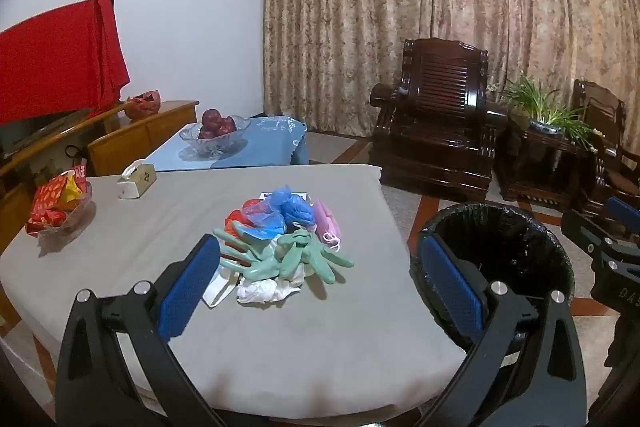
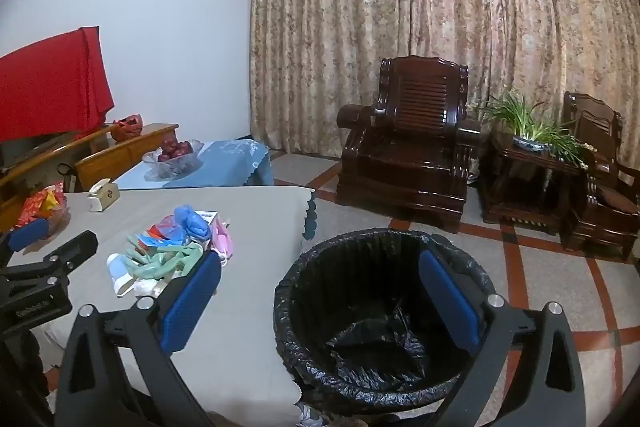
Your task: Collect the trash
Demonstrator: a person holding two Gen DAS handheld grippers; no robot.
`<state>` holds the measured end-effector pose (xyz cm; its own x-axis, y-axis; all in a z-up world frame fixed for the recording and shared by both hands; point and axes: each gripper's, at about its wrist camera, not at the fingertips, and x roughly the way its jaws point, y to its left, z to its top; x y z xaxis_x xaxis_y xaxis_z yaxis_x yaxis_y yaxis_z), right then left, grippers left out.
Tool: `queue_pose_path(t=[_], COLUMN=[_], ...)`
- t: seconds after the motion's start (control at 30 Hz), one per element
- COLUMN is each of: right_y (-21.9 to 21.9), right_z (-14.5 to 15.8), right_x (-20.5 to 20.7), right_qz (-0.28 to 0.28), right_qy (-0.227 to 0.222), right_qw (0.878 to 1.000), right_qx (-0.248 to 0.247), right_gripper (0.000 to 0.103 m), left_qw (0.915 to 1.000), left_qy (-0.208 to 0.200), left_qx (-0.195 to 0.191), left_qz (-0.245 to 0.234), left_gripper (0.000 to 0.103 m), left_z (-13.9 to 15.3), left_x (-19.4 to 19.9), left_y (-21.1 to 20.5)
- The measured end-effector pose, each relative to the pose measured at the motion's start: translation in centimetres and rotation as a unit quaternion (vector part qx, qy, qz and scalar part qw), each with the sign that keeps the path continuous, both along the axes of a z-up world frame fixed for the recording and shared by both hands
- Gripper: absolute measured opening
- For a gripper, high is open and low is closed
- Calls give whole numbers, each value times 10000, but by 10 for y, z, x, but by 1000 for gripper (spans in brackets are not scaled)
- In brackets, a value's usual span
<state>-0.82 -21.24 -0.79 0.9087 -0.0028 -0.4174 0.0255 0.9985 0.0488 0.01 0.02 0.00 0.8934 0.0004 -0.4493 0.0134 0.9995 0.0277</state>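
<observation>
Glossy black plastic bin liner (image 2: pixel 372 351), seemingly rubber gloves (image 1: pixel 288 255)

Colours in here are all over the place. The table (image 1: pixel 280 339) has a plain grey cloth, and the trash pile (image 1: pixel 280 247) on it mixes mint-green gloves (image 1: pixel 288 259), blue plastic (image 1: pixel 294 207), a pink mask (image 1: pixel 328 223), red scraps and white tissue (image 1: pixel 264 291). The bin (image 2: pixel 376 311) is lined glossy black. Both grippers are black with bright blue pads (image 1: pixel 188 291). Behind that: beige floral curtains (image 1: pixel 440 7), dark reddish-brown armchairs (image 1: pixel 436 123), a red cloth (image 1: pixel 56 63) and a pale blue tablecloth (image 1: pixel 256 147).
</observation>
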Motion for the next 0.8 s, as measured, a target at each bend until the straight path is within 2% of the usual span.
queue_pose_path(t=[0.8], right_y=[1], right_z=[0], right_x=[0], right_qz=[-3], right_qy=[-8], right_qw=[10000], right_qx=[-29], right_gripper=[97], left_qw=[10000], left_qy=[-12], left_qx=[-68], left_qz=[0], left_gripper=[98], left_z=[1], left_x=[-1], left_y=[2])
